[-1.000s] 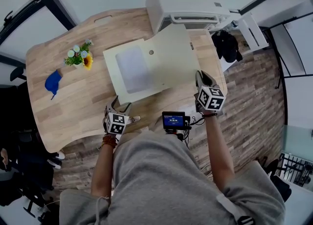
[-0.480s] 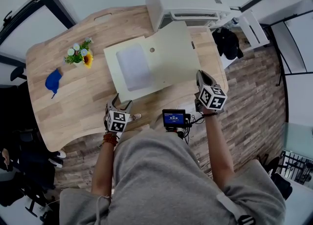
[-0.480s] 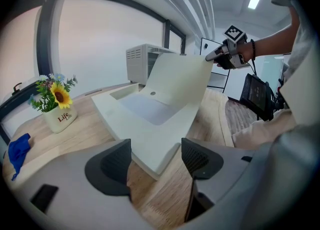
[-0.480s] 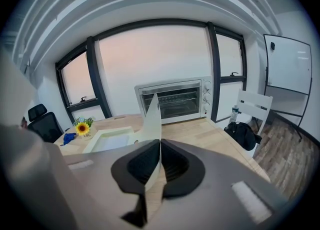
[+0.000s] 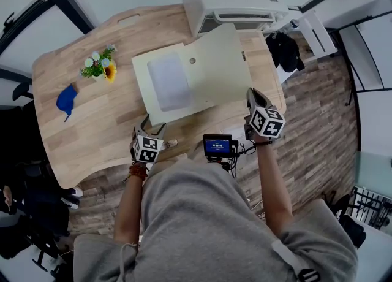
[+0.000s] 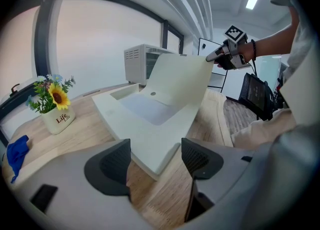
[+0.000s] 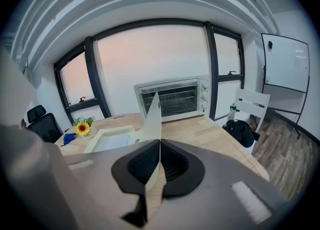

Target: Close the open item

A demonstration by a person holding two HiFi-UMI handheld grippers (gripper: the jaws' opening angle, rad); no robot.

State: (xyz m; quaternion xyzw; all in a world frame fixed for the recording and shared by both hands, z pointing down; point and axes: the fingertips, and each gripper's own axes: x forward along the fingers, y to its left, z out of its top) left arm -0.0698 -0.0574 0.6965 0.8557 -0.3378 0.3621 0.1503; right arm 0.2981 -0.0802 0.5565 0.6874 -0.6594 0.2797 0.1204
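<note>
Right gripper (image 7: 159, 150) is pinched down on the free edge of the lid (image 7: 154, 116). The hold is a thin bite on a thin panel. Likely failure is the edge slipping out mid-swing so the lid slaps down, or the panel flexing if it's pulled off the hinge line.

Left gripper (image 6: 156, 156) is wide with nothing in it. The near corner of the box (image 6: 150, 139) sits just ahead of the gap between its jaws, not touching. The base is unrestrained, so pushing the lid over could skate the whole box along the counter (image 6: 85, 129).

From the right gripper, the lid stands raised and edge-on straight ahead. The open tray is ahead to its left and the oven (image 7: 175, 99) is beyond. The flower pot (image 6: 56, 119) is off to the left gripper's left, well apart from the box.
</note>
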